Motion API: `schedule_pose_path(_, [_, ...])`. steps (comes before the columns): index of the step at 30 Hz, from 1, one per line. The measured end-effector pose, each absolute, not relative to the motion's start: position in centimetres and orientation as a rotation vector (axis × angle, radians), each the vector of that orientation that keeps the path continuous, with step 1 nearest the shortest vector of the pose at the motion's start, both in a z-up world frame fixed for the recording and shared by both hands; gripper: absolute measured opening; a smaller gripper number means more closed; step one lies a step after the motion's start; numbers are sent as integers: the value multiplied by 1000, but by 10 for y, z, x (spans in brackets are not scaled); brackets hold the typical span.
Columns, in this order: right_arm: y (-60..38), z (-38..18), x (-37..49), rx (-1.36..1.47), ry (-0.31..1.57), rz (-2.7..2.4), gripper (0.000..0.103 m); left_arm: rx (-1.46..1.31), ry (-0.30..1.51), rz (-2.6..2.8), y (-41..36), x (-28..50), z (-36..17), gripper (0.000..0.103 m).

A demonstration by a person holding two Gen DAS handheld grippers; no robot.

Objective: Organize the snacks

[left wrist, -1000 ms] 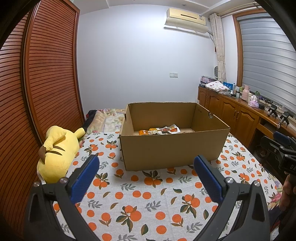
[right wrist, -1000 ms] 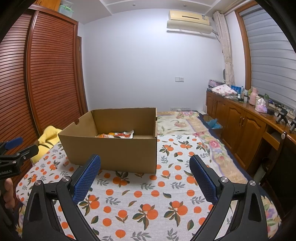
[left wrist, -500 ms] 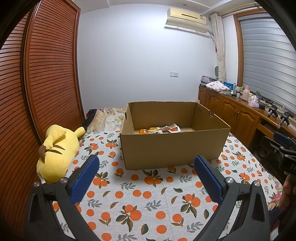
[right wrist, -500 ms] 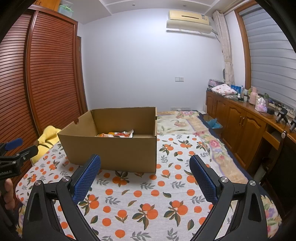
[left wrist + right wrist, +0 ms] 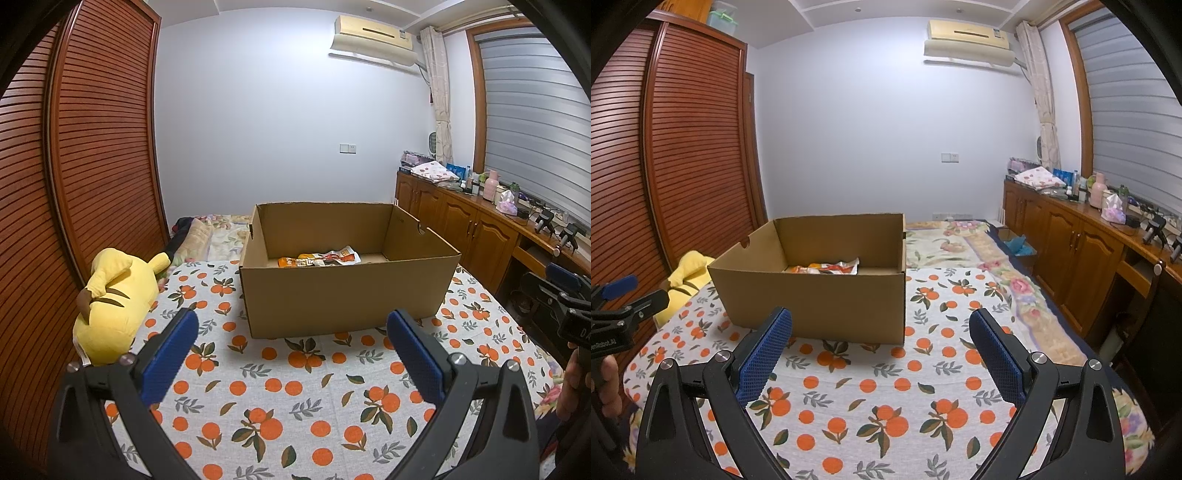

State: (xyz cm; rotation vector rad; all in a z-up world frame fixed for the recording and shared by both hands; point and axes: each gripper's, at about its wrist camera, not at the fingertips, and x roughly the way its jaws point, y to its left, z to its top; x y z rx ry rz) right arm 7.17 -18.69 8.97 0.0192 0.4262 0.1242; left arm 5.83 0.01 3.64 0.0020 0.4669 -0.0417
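Observation:
An open cardboard box (image 5: 343, 295) (image 5: 820, 299) stands on the bed's orange-print sheet. Orange, red and white snack packets (image 5: 319, 259) (image 5: 827, 267) lie on its floor near the back wall. My left gripper (image 5: 291, 325) hovers open over the sheet in front of the box, nothing between its blue pads. My right gripper (image 5: 881, 325) is open too, held before the box's right front corner, empty. Each gripper shows at the edge of the other's view, with a hand on its handle.
A yellow plush toy (image 5: 110, 299) lies at the bed's left edge beside a slatted wooden wardrobe (image 5: 74, 166). Wooden cabinets (image 5: 1082, 251) with bottles and clutter line the right wall. A floral quilt (image 5: 956, 240) covers the bed behind the box.
Both views stay almost the same; the left gripper has drifted very slightly. The box and snacks have not moved.

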Motion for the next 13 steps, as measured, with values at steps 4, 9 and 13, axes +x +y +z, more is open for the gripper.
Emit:
schedule_pose_path(4, [-187,90,72,19,427,123,99,4,468,-43,0,59,36,103])
schedule_pose_path(9, [-184,89,71,20,428,127,99,4,469,-42,0,58,37,103])
schedule_pose_path(13, [-183,88,71,21,431,128,99,4,472,-41,0,59,37,103])
